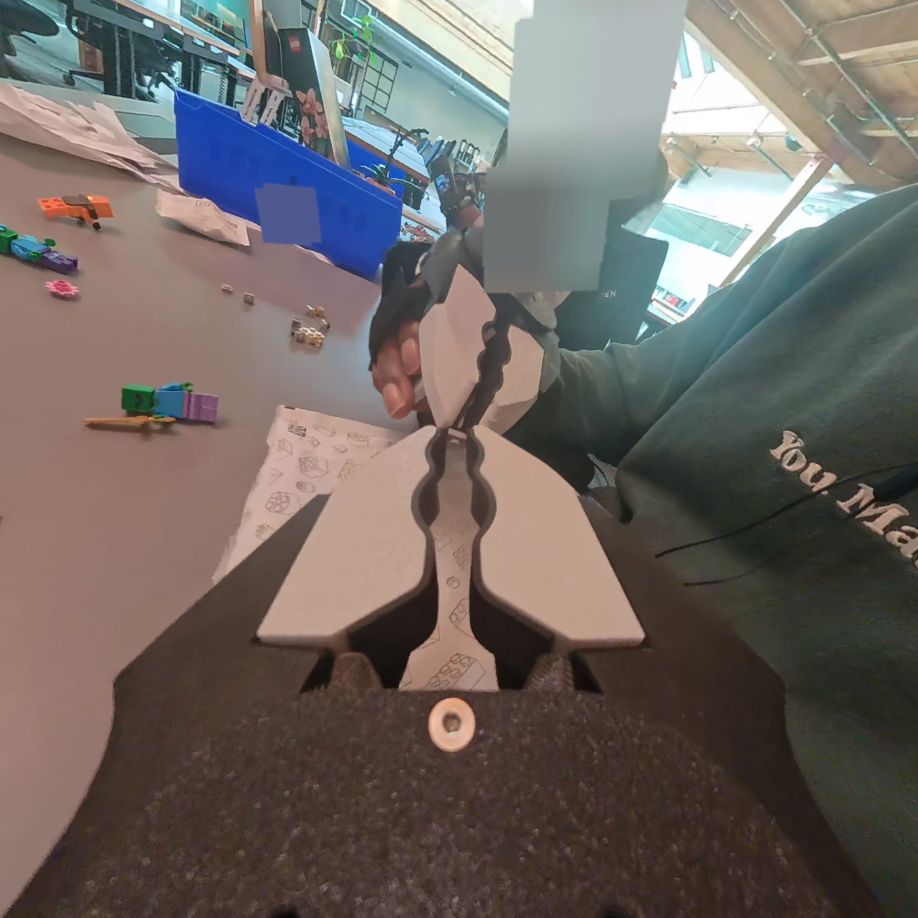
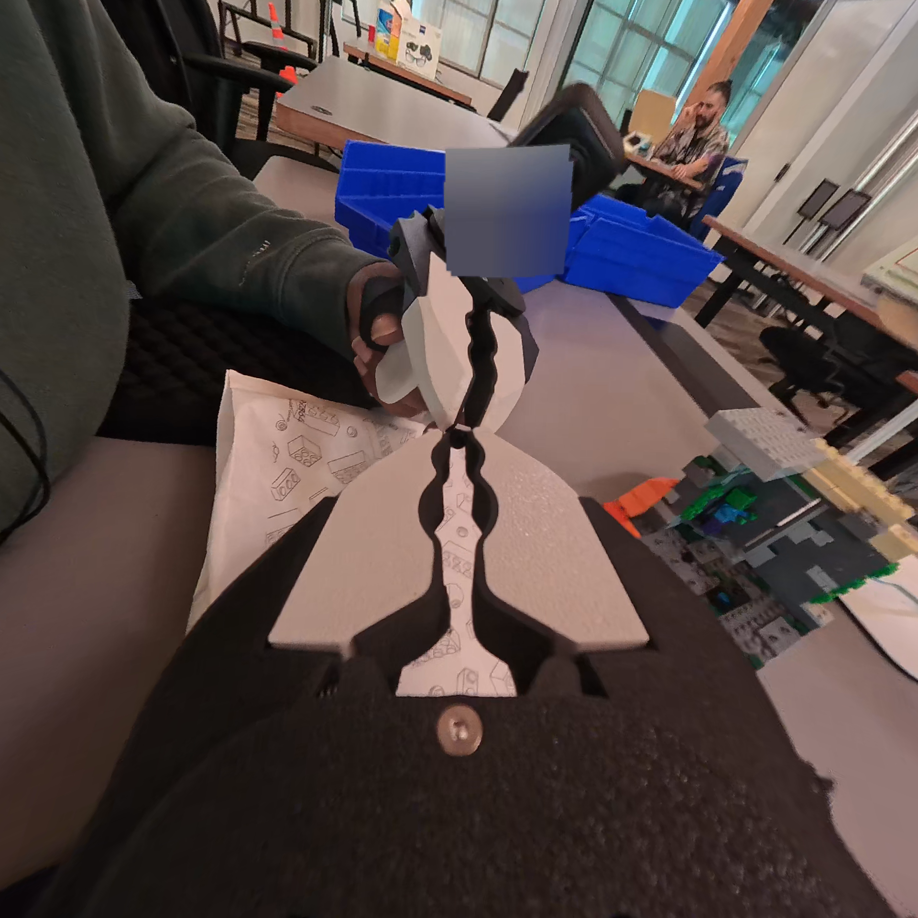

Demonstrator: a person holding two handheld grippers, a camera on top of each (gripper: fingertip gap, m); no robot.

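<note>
Two handheld grippers met tip to tip above a grey table (image 1: pixel 149 521).

Left wrist view: the L gripper (image 1: pixel 454 438) filled the lower frame, pale fingers (image 1: pixel 377 536) drawn nearly together, with only a thin wavy slit between them and the tips all but touching. The R gripper (image 1: pixel 456 422) came down from 12 o'clock, just as narrowly closed, with a hand (image 1: pixel 397 362) on it. A tiny pale bit (image 1: pixel 457 436) sat right where both tip pairs met. Can't tell which pair gripped it, or what it was.

Under the tips lay a white paper bag (image 1: pixel 318 472) printed w/ brick drawings. At 9 o'clock lay a green-blue-purple figure (image 1: pixel 169 402). At 10 o'clock were a second figure (image 1: pixel 35 251), a pink flower (image 1: pixel 62 288) and an orange piece (image 1: pixel 77 206). Loose small bits (image 1: pixel 308 330) were near centre, and a blue bin (image 1: pixel 278 198) stood at 11 o'clock. A dark green sleeve (image 1: pixel 745 397) filled 3 o'clock.

Right wrist view: the R gripper (image 2: pixel 457 439) was low in frame and the L gripper (image 2: pixel 459 427) above it at 12 o'clock, held by a hand (image 2: pixel 372 343). The tips met over the same bag (image 2: pixel 278 447). A brick build (image 2: pixel 770 536) of grey, green and tan stood at 3 o'clock, and blue bins (image 2: pixel 641 258) at 1 o'clock. A seated person (image 2: pixel 690 144) was far off at 1 o'clock.
</note>
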